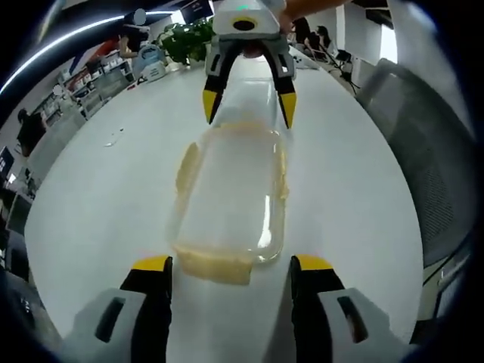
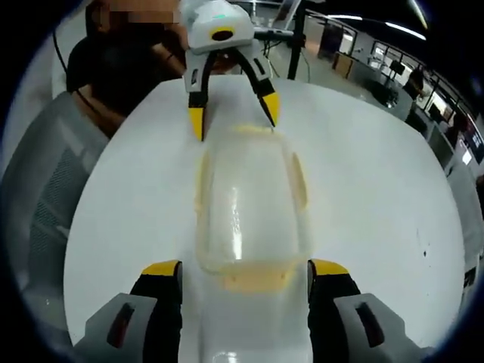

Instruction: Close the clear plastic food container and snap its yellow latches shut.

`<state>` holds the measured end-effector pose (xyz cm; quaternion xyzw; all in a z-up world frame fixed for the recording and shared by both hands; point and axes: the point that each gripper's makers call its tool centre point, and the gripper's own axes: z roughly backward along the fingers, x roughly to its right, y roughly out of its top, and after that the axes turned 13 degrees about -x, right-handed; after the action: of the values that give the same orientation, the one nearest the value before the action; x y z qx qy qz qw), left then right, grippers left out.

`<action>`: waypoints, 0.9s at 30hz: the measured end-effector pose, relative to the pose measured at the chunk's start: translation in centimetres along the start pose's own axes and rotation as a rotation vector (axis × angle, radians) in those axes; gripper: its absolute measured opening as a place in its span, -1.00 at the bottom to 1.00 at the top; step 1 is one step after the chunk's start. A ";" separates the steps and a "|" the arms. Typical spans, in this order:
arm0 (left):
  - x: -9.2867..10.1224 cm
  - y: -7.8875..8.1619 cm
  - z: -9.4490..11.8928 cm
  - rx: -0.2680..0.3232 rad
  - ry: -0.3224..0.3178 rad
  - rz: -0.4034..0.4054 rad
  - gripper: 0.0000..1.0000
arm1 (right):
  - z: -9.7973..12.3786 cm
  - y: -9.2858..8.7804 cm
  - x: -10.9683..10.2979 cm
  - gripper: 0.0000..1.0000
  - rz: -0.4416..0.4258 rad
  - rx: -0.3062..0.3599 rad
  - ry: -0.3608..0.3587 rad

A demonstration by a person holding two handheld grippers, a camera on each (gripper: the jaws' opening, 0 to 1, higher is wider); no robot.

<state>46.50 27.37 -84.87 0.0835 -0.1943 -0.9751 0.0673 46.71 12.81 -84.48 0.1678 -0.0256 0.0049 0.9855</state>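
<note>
The clear rectangular plastic food container point(image 1: 231, 204) lies mid-frame on the white counter point(image 1: 98, 197), long axis running gripper to gripper — left gripper point(image 1: 231, 276) and right gripper point(image 2: 246, 276) face its ends, jaws spread, equally near.

A large round white tabletop point(image 1: 98, 197) carries the scene. Beyond its far edge in the left gripper view stands a bushy green potted plant point(image 1: 185, 39), with a pale blue-and-white rounded device point(image 1: 150, 60) just beside it. A grey mesh-backed office chair point(image 1: 423, 159) sits close against the tabletop's right edge there. A small dark speck point(image 1: 113, 138) lies on the white surface towards the left edge. In the right gripper view, a seated person in a dark top point(image 2: 121, 68) is at the far left edge, and a black metal stand point(image 2: 296, 38) rises behind the far edge.
</note>
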 end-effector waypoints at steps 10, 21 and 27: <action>-0.2 0.3 -0.1 0.007 -0.017 -0.002 0.27 | -0.6 -0.5 0.0 0.32 0.005 -0.030 0.008; -0.4 0.4 -0.4 0.008 -0.035 -0.009 0.28 | -1.2 -1.0 0.2 0.29 -0.015 -0.052 0.015; -0.5 0.5 -0.5 0.012 -0.044 -0.006 0.26 | -1.2 -1.0 0.4 0.23 -0.014 -0.056 0.017</action>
<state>47.15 26.85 -85.04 0.0630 -0.2013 -0.9757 0.0597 47.15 12.24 -85.89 0.1405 -0.0161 -0.0011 0.9900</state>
